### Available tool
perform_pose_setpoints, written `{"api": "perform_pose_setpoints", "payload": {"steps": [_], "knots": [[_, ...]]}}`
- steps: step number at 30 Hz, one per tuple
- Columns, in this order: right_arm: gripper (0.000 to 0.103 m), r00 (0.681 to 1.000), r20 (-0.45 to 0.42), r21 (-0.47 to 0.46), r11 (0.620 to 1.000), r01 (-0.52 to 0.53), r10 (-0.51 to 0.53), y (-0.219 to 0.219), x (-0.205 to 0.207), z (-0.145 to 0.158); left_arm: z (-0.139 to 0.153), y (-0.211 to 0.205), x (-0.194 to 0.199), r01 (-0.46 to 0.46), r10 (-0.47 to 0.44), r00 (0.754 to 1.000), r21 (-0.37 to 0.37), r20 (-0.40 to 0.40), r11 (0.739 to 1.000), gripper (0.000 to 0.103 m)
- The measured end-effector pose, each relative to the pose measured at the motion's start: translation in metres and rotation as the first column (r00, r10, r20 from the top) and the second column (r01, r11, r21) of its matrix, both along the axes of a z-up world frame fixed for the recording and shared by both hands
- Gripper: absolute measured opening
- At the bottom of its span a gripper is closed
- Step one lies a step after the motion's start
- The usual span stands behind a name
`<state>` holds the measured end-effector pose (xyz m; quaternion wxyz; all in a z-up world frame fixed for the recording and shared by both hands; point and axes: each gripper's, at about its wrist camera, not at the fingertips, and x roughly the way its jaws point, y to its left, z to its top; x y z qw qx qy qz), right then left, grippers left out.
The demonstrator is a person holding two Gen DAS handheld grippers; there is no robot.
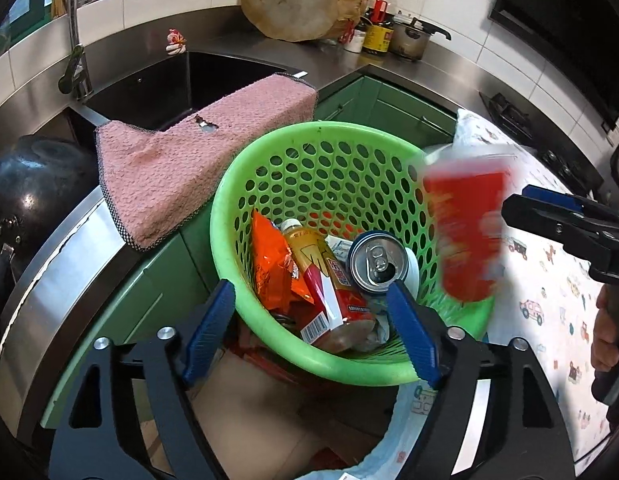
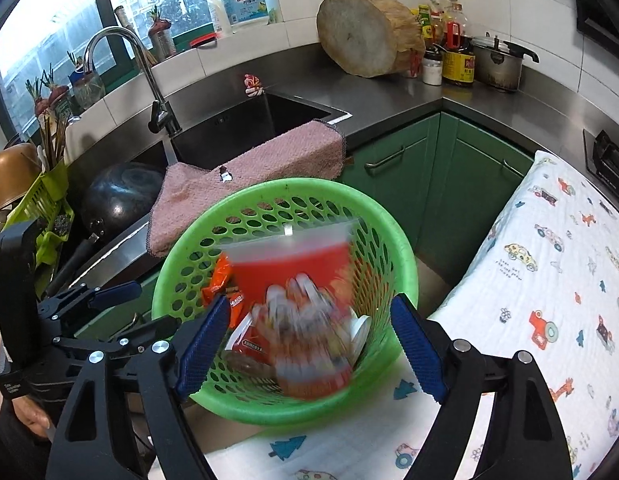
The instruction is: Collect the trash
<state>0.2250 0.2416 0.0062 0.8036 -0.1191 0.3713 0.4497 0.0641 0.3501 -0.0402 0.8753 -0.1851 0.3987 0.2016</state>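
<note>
A green perforated basket [image 1: 321, 127] [image 2: 293, 186] holds an orange snack bag [image 1: 269, 264], a yellow drink bottle [image 1: 309, 248], a red pack and an opened can [image 1: 375, 262]. A red cup [image 1: 465, 232] [image 2: 301, 280], heavily blurred, is in the air over the basket's right side, with no pad touching it. My left gripper [image 1: 309, 292] [image 2: 149, 308] stands open over the basket's near rim, nothing pressed between its pads. My right gripper [image 2: 309, 304] [image 1: 521, 202] is open too; the cup shows between its blue pads but apart from them.
A pink towel [image 1: 189, 160] hangs over the sink [image 2: 245, 128] edge behind the basket. A black wok [image 2: 121, 196] lies left, a patterned cloth [image 2: 549, 280] covers the surface at right. A chopping block [image 2: 365, 36], bottles and a pot stand at the back.
</note>
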Motion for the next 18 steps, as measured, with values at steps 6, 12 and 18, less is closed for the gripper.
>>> {"api": "perform_pose_setpoints", "payload": {"steps": [6,12,18], "knots": [[0.081,1.000,0.012,0.024,1.000,0.000,0.000,-0.020,-0.005,0.009,0.008,-0.007,-0.003,0.007,-0.007,1.000,0.010,0.013,1.000,0.081],[0.086,1.000,0.029,0.035,0.999,0.003,-0.004,-0.046,-0.016,0.017,0.018,-0.019,-0.005,0.015,-0.016,0.999,0.018,0.039,1.000,0.083],[0.089,0.999,0.031,0.034,0.999,0.027,-0.028,-0.078,-0.026,0.017,0.027,-0.037,-0.008,0.023,-0.025,0.998,0.034,0.057,0.999,0.083]]}}
